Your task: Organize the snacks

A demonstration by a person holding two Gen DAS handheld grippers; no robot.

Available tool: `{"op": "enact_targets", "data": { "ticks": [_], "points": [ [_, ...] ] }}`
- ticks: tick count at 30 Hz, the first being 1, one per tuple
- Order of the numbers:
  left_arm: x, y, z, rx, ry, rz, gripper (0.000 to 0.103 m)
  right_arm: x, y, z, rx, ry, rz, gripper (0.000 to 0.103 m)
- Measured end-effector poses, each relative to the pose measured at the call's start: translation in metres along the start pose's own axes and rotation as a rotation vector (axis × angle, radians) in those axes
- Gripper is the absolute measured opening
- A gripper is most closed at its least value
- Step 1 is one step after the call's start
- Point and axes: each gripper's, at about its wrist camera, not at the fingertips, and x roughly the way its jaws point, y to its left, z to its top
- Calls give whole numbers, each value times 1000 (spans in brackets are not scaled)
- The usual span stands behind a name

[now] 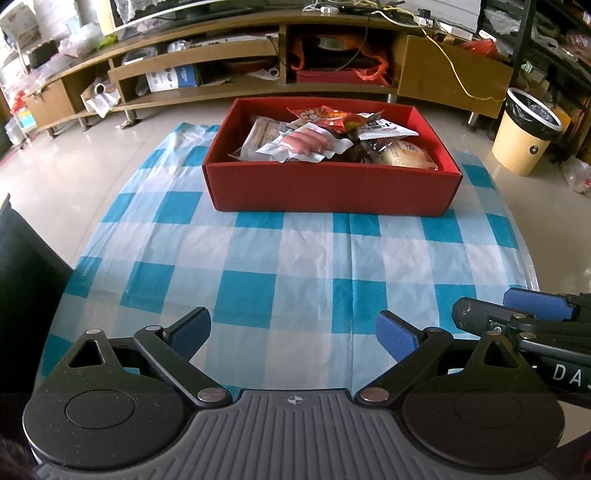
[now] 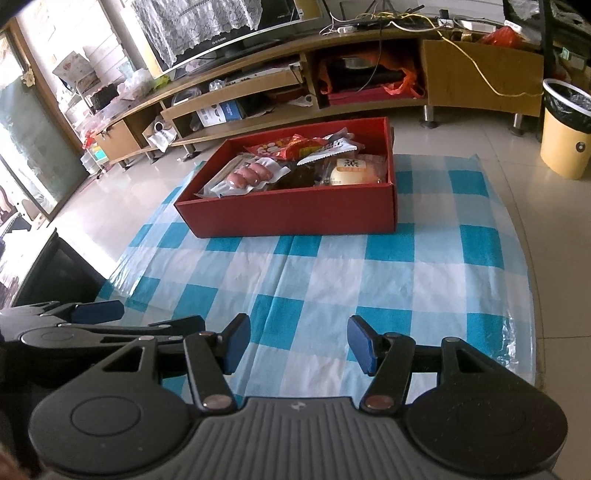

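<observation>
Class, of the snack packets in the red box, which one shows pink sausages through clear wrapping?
The sausage packet at the box's near-left, lying on top; the others are printed wrappers or a round bun.

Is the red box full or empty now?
Fairly full: the red box holds several snack packets, including a sausage pack.

A home living room: a long wooden TV stand (image 2: 280, 85), lace-draped television (image 2: 207, 33), tiled floor (image 2: 122, 192), waste bin (image 2: 565, 129).
</observation>
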Motion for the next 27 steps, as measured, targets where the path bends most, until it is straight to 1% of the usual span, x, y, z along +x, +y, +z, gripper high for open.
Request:
{"op": "enact_targets", "data": {
  "ticks": [27],
  "points": [
    [1,0,-2,3,5,14,98,2,2,-5,-8,9,2,56]
  ]
}}
